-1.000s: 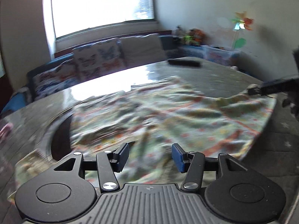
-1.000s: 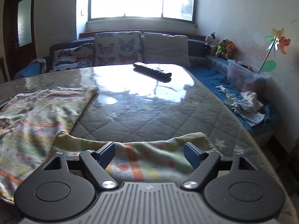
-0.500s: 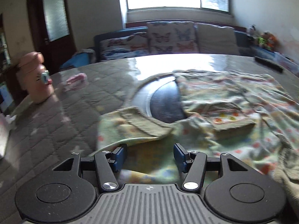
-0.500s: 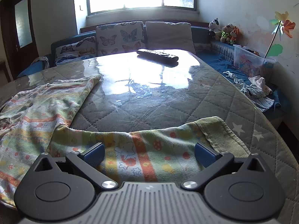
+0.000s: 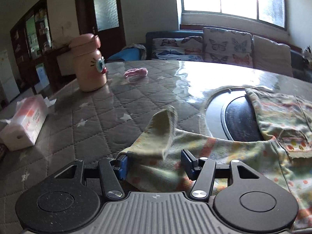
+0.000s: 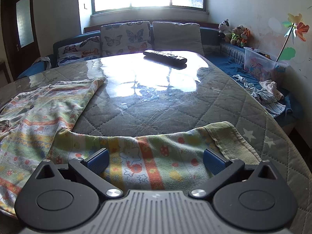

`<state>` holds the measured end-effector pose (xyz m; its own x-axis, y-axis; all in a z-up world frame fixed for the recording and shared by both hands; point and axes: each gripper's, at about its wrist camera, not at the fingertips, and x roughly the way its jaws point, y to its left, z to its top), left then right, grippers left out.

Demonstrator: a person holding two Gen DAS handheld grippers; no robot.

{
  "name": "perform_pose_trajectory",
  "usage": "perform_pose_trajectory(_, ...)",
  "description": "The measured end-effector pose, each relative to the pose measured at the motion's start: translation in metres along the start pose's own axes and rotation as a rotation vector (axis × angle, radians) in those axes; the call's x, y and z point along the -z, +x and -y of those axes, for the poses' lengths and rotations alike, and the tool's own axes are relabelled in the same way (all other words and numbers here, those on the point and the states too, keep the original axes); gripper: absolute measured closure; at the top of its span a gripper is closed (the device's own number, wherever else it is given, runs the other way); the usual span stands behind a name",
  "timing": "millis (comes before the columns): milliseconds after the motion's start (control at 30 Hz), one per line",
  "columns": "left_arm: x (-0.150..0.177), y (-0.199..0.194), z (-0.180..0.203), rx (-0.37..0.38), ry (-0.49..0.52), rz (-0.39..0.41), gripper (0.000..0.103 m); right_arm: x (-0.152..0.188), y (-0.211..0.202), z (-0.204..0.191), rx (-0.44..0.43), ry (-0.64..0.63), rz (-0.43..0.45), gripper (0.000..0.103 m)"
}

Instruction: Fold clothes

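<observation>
A pastel child's garment printed with small animals and stripes lies spread on the quilted table (image 5: pixel 109 105). In the left wrist view its left sleeve (image 5: pixel 156 148) runs between the fingers of my open left gripper (image 5: pixel 155 163). That sleeve's green ribbed cuff (image 5: pixel 164 124) is curled upward just ahead of the tips. In the right wrist view the other sleeve (image 6: pixel 148 152) lies flat under my wide-open right gripper (image 6: pixel 156 159), its green cuff (image 6: pixel 228 138) by the right finger. The garment's body (image 6: pixel 39 113) spreads to the left.
A pink bottle (image 5: pixel 90 62), a tissue pack (image 5: pixel 23 120) and a small pink item (image 5: pixel 136 72) sit on the table's left side. A round dark inset (image 5: pixel 237 117) lies partly under the garment. A remote (image 6: pixel 164 56) rests at the far side, before a cushioned sofa (image 6: pixel 124 37).
The left gripper has swung leftward from over the garment's body to the left sleeve, whose cuff now curls up. The right gripper opened wider and moved forward over the right sleeve.
</observation>
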<state>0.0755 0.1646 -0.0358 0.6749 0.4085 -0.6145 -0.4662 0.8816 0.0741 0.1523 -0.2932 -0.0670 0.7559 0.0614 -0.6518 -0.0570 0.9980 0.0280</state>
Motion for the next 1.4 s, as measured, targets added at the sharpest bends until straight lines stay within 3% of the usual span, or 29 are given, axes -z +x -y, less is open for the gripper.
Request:
perform_pose_trajectory(400,-0.008,0.009,-0.034,-0.16,-0.029,-0.004,0.041,0.0,0.0,-0.001,0.003,-0.001,0.0,0.0)
perform_pose_trajectory(600,-0.012,-0.007,-0.021,-0.076,-0.006,0.029,0.041,0.0,0.0,-0.001,0.005,-0.003,-0.001,0.0)
perform_pose_trajectory(733,-0.014,0.003,-0.004,-0.035,0.046,0.019,0.041,0.0,0.001,-0.002,0.005,-0.003,-0.001,0.0)
perform_pose_trajectory(1067,-0.03,0.043,-0.002,-0.065,0.101,0.015,0.039,0.0,0.001,-0.001,0.004,-0.002,-0.001,0.0)
perform_pose_trajectory(1267,-0.036,0.049,-0.008,-0.108,0.108,0.013,0.031,0.0,0.001,-0.002,0.005,-0.003,-0.001,0.0)
perform_pose_trajectory(1400,-0.026,0.029,0.001,-0.081,0.154,0.04,0.014,-0.001,0.001,-0.002,0.005,-0.003,-0.002,0.0)
